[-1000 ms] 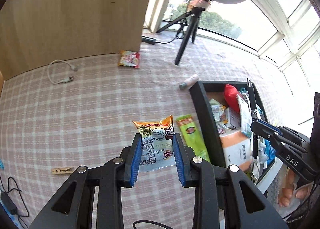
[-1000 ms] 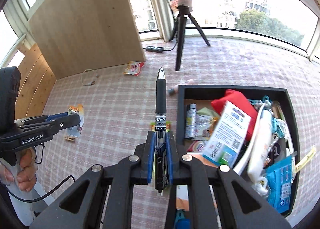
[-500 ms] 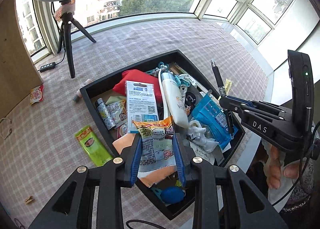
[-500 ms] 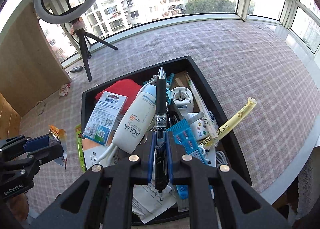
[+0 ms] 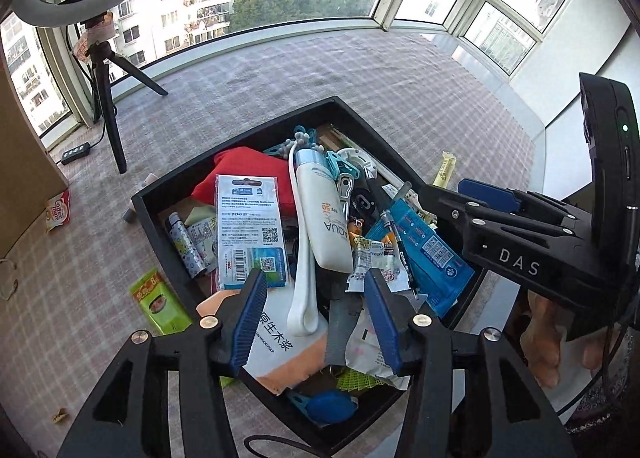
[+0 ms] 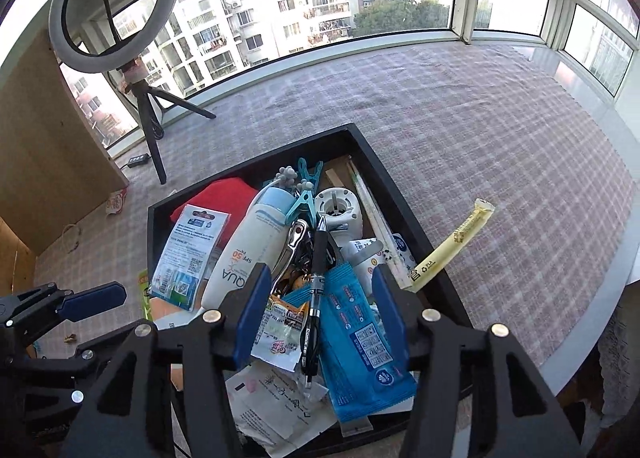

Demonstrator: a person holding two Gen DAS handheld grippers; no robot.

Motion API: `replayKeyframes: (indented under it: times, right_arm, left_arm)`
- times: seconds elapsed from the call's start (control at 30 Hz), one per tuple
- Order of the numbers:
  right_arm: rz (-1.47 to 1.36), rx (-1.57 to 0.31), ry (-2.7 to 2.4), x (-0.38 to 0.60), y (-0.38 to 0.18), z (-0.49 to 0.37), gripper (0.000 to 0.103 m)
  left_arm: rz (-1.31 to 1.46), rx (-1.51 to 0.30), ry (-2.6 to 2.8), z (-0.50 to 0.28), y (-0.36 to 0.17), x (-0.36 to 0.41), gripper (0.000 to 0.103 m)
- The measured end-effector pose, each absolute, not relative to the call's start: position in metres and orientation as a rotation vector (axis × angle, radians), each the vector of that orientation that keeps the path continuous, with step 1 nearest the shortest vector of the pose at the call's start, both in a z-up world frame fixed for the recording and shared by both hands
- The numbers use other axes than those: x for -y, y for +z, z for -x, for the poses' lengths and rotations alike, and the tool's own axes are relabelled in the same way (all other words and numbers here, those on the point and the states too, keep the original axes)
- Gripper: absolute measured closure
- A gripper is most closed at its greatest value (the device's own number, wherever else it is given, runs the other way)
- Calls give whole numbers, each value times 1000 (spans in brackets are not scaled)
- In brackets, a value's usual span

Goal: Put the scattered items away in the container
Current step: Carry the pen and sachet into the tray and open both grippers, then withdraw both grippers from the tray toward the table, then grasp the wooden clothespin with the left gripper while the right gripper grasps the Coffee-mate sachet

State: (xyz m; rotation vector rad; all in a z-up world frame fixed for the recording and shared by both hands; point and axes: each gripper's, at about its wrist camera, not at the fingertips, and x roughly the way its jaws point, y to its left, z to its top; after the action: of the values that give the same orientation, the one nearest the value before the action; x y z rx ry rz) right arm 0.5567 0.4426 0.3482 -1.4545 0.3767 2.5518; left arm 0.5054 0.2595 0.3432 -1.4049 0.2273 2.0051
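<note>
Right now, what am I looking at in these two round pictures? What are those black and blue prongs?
Each picture comes from a camera on a hand-held claw, looking along its two blue-padded fingers. A person holds one claw in each hand; no robot arm is involved. The left claw and right claw hang over a black tray crammed with odds and ends. Both claws' jaws are opening and grip nothing: a black pen and a snack packet lie loose in the pile. A green packet lies outside on the checked cloth.
</note>
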Motion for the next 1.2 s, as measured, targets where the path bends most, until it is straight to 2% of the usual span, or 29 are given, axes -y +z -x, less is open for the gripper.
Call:
replayKeyframes:
  times: [0.4, 0.83, 1.13, 1.2]
  right_arm:
    - [1494, -323, 2625, -407, 352, -542, 51]
    - [1635, -161, 2821, -310, 355, -497, 51]
    - [1748, -1, 2919, -221, 347, -452, 51]
    - [1784, 21, 2932, -198, 343, -440, 47]
  left_arm:
    - [1438, -205, 2052, -495, 334, -208, 56]
    - [1588, -48, 2278, -478, 303, -38, 56]
    - [1653, -92, 2358, -487, 282, 67, 56]
    - [1662, -114, 2357, -490, 277, 84, 56]
